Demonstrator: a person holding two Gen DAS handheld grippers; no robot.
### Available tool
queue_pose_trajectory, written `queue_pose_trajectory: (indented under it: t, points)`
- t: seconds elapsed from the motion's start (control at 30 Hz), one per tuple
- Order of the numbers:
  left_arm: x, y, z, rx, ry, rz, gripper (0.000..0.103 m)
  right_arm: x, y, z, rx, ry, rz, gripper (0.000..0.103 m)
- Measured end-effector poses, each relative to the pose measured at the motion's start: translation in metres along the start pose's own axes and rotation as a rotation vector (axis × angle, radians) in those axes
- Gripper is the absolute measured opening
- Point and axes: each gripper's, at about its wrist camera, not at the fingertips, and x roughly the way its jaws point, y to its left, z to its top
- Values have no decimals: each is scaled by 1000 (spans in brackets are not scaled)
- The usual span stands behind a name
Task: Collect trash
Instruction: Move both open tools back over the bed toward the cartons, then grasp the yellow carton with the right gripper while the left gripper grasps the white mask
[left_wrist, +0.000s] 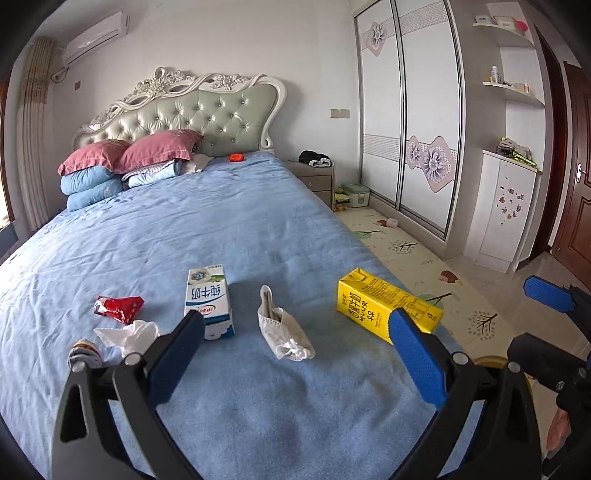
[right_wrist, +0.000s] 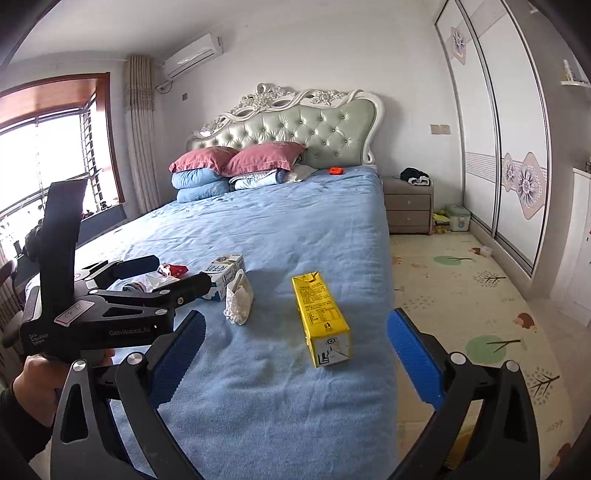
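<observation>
Left wrist view: left tongs (left_wrist: 295, 332) gape wide and empty over the wrinkled blue bed (left_wrist: 221, 221); right tongs (right_wrist: 295, 343) likewise, boxy yellow carton (right_wrist: 320, 317) mid-frame.

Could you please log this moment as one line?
left gripper open, empty | right gripper open, empty | yellow drink carton lying on blue bedsheet

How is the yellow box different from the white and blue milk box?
The yellow carton is yellow all over and lies near the bed's edge; the milk carton is white and blue, shorter, and lies further in. Both are drink cartons lying flat on the blue bedsheet.
</observation>
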Motion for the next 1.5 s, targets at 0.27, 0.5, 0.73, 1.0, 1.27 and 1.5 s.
queue_pose_trajectory:
  t: [0.27,0.5,0.73,1.0,1.27,1.5]
  points:
    - [22,20,0,-72,-3,-3,99,29,-3,-2,-48,46,17,95]
    - [51,32,-8,-128,57,-15,99,71,-9,-3,-82,147,-11,95]
    - [67,27,-14,-117,99,-18,99,111,-14,-3,-108,262,-53,86]
    - [74,15,-13,-86,126,-20,99,138,-25,-13,-73,405,-40,40]
    - [100,10,-12,-107,236,-7,86,104,-28,-2,-31,267,-34,40]
    - [130,8,-14,-160,313,4,72,91,-42,1,36,236,7,40]
